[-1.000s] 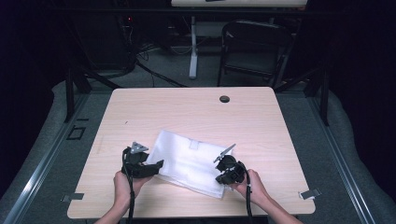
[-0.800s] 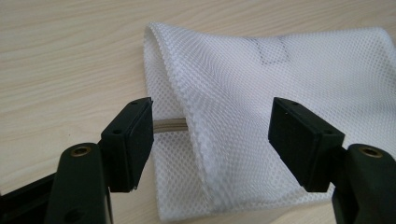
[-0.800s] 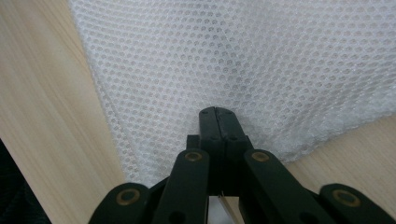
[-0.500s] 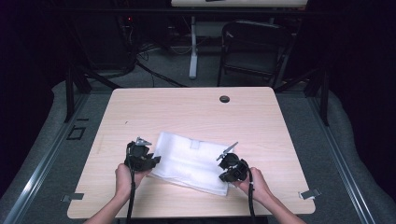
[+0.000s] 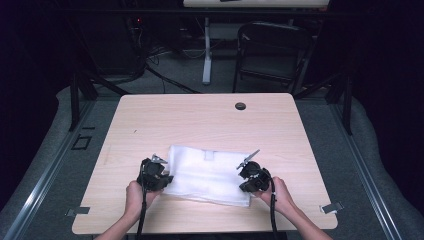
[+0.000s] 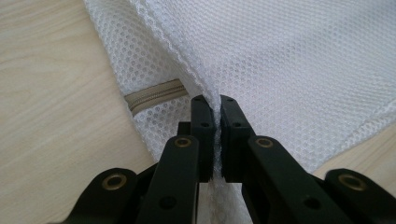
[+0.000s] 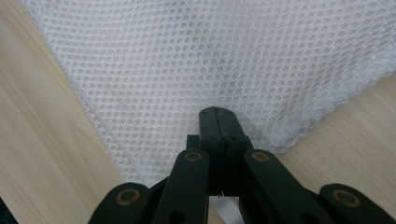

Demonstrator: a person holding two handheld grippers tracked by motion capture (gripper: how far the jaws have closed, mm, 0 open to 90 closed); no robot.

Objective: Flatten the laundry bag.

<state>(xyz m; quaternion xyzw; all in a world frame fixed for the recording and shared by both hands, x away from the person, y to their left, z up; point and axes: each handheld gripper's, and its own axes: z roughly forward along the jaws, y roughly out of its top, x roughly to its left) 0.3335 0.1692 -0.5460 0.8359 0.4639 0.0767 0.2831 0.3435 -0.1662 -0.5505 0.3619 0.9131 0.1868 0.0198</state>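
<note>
While both corners are clamped, keep the pull even. Nearest the person, the left hand-held gripper [image 5: 167,178] has just been closing and now pinches a ridge of the white mesh zippered laundry bag [image 5: 210,174] at its left near corner; the right hand-held gripper [image 5: 243,176] is clenched on the bag's right near corner. The bag lies flat on the light wooden surface [image 5: 200,120], toward its near edge. Judged step: lift or fold the bag; raise both hands together so the mesh does not slip or bunch. Count: two grippers, one bag, one beige zipper [image 6: 156,94], and farther off one dark round grommet [image 5: 240,106].
</note>
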